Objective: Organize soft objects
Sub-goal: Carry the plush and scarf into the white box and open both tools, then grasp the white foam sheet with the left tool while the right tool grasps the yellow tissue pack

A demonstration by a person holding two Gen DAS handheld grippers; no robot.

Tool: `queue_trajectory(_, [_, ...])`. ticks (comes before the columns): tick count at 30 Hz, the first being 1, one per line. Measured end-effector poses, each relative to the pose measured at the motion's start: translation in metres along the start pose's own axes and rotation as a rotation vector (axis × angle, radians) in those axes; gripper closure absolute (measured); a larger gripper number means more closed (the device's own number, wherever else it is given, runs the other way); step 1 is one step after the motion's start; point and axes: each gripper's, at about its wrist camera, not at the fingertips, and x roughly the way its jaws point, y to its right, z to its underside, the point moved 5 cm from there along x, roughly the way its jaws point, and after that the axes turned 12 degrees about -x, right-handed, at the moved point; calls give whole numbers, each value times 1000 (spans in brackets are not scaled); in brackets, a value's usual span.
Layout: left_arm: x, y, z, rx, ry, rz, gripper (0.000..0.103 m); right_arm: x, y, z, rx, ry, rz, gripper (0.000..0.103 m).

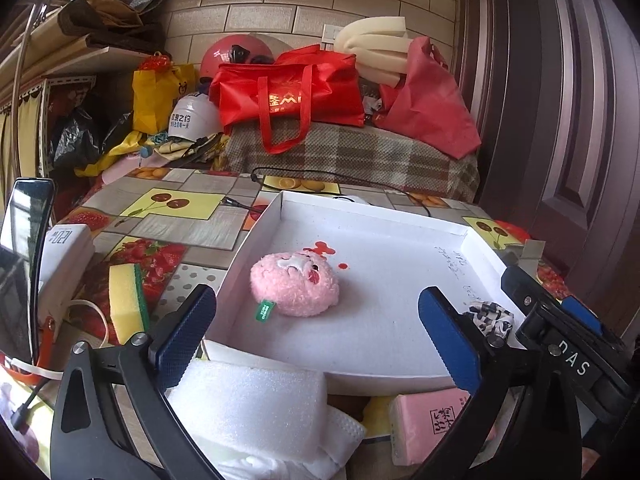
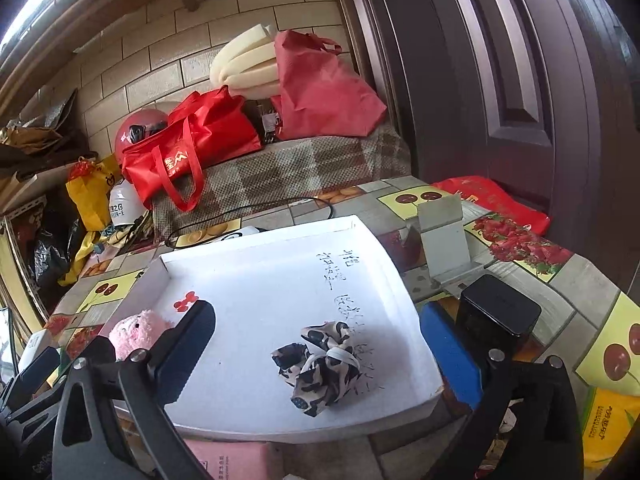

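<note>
A white shallow box (image 1: 256, 236) (image 2: 384, 252) lies on the fruit-pattern table. A pink plush toy (image 1: 295, 285) (image 2: 136, 330) with a green tag sits inside it at the left. A black-and-cream patterned scrunchie (image 2: 320, 364) (image 1: 490, 316) lies inside at the right front. My left gripper (image 1: 316, 336) is open and empty, above the box's front edge. My right gripper (image 2: 320, 360) is open and empty, its jaws to either side of the scrunchie. White foam (image 1: 256, 408), a pink tissue pack (image 1: 424, 424) (image 2: 232, 460) and a yellow-green sponge (image 1: 126, 300) lie outside the box.
A black cable (image 1: 320, 174) runs behind the box. A black box (image 2: 496, 308) and a grey metal stand (image 2: 444, 240) sit to its right, a phone (image 1: 24, 248) and a white charger (image 1: 64, 256) to its left. Red bags (image 1: 288, 92) lie on the plaid bench behind.
</note>
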Motion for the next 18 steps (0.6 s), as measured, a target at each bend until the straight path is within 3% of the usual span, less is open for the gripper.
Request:
queue_trajectory(9, [-33, -3, 9, 49, 38, 12, 0, -19, -7, 5, -39, 21, 12, 0])
queue_trajectory(18, [-92, -38, 20, 155, 62, 58, 0, -70, -27, 25, -175, 34, -57, 0])
